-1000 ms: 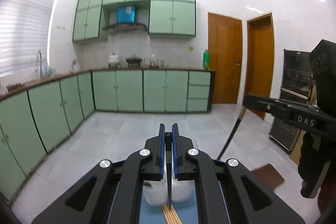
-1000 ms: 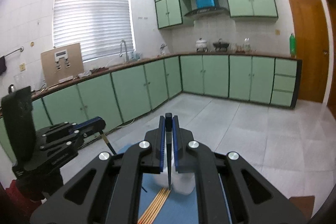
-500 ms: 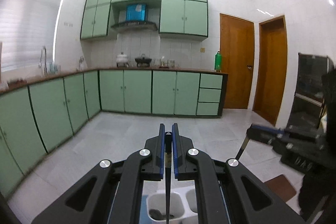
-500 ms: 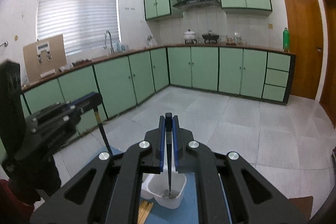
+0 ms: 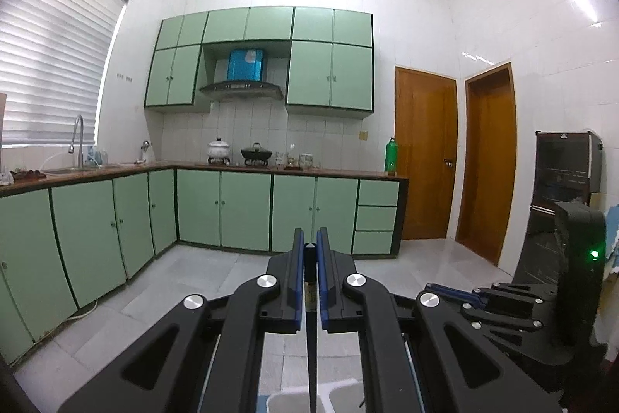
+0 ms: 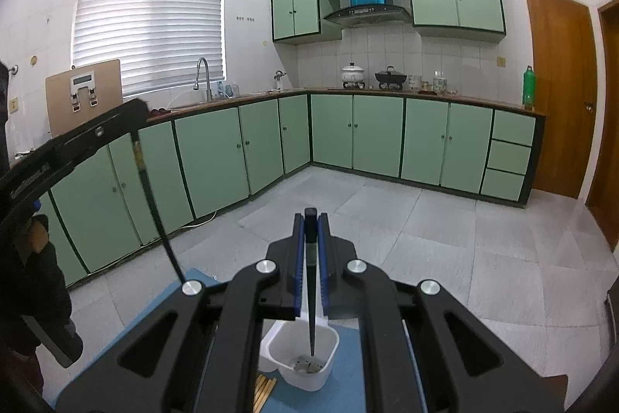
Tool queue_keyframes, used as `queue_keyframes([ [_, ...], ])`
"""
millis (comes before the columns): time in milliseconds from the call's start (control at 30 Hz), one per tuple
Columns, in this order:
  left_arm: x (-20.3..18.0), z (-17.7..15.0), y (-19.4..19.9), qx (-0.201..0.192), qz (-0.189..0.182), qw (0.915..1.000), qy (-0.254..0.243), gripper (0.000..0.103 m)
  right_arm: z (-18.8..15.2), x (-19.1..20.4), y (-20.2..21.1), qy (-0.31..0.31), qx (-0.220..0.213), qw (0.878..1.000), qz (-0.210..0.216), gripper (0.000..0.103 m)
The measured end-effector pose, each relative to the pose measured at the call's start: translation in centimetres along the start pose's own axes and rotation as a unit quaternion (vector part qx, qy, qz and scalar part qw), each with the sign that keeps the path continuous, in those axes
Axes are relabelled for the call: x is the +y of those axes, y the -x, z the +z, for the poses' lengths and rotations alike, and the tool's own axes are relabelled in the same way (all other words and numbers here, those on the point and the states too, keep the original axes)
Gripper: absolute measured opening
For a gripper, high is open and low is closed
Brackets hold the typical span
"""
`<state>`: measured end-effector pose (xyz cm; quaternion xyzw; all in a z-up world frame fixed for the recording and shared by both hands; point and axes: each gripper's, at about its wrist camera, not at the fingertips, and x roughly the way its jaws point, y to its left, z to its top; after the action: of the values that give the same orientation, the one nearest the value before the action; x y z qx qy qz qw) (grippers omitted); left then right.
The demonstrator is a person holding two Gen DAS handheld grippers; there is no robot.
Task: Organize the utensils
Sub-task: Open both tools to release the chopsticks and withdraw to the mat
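Observation:
My left gripper (image 5: 309,250) is shut on a thin black chopstick (image 5: 310,343) that hangs straight down towards the white utensil holder (image 5: 298,399) at the bottom edge. My right gripper (image 6: 310,223) is shut on another black chopstick (image 6: 311,312), whose tip hangs inside a compartment of the white holder (image 6: 305,351). The holder stands on a blue mat (image 6: 170,300). Wooden chopsticks (image 6: 263,389) lie on the mat beside the holder. The left gripper (image 6: 77,142) with its chopstick also shows in the right wrist view, high at the left. The right gripper (image 5: 503,300) shows low at the right in the left wrist view.
Green kitchen cabinets (image 6: 387,138) line the far walls, with a sink tap (image 6: 203,76) and pots on the counter. Brown doors (image 5: 425,157) stand at the right. A dark appliance (image 5: 565,173) stands by the right wall.
Both grippers have risen and tilted up with their chopsticks. The holder has slid down in both views. The right chopstick tip now hangs inside the holder.

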<state>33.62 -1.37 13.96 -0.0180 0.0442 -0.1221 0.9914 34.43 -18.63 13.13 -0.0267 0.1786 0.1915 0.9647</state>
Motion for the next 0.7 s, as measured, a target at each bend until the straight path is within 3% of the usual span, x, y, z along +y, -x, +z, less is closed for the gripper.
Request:
queue_keyframes([
  [100, 0.0, -0.6, -0.9, -0.008, 0.01, 0.9999, -0.004, 0.006, -0.1, 0.0, -0.2, -0.005, 0.003, 1.0, 0.002, 0.006],
  [233, 0.6, -2.3, -3.2, 0.011, 0.012, 0.9998, 0.009, 0.006, -0.6, 0.1, -0.8, -0.009, 0.011, 1.0, 0.001, 0.006],
  [433, 1.3, -5.6, -6.2, 0.083, 0.005, 0.9965, 0.011, 0.007, -1.9, 0.2, -1.7, -0.006, 0.031, 1.0, 0.001, 0.006],
  [700, 0.8, -7.5, -3.9, 0.117, -0.005, 0.9931, 0.01, 0.013, -4.1, 0.6, -1.5, -0.023, 0.056, 0.998, 0.013, 0.011],
])
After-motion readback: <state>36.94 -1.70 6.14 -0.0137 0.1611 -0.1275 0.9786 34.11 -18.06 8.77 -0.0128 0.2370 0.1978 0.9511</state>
